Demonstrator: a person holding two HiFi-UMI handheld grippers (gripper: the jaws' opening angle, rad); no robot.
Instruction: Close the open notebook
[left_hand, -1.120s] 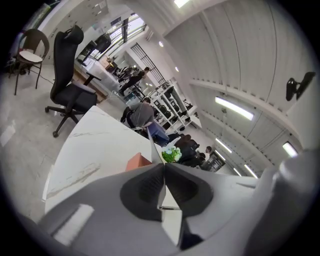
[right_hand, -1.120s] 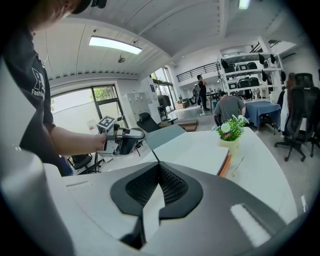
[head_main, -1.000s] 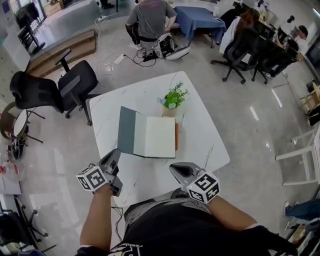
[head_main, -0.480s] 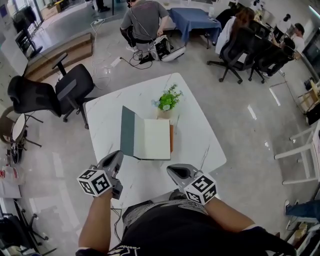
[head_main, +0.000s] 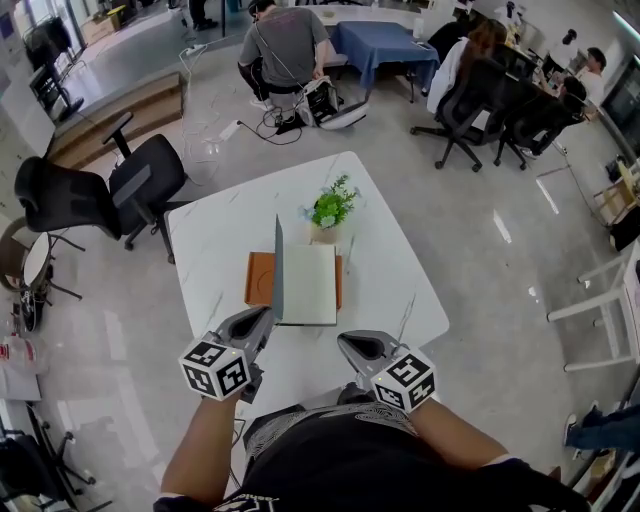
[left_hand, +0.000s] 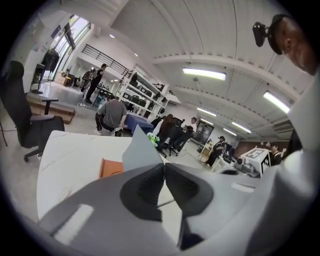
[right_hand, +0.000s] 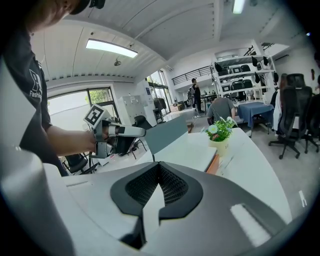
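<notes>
Grey-green cover (head_main: 277, 268) of the notebook (head_main: 310, 285) stands upright at the spine. Its pages lie flat on an orange mat (head_main: 258, 280) mid-worktop (head_main: 215, 240), just in front of a potted plant (head_main: 328, 212). Left gripper (head_main: 265, 318): jaws shut, nothing btwn them, tip against the cover's outer face near its front corner. Right gripper (head_main: 346, 343): jaws shut too, empty, hovering apart from the notebook over the near edge.

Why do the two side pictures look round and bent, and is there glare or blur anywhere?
Left gripper view and right gripper view: fisheye lenses, hence the black corners and the bowed ceiling light. Head view: also wide-angle, so the table edges bulge. Bright streaks glare off the glossy floor. The lighting is even, shadows are faint, and nothing is badly blurred.
</notes>
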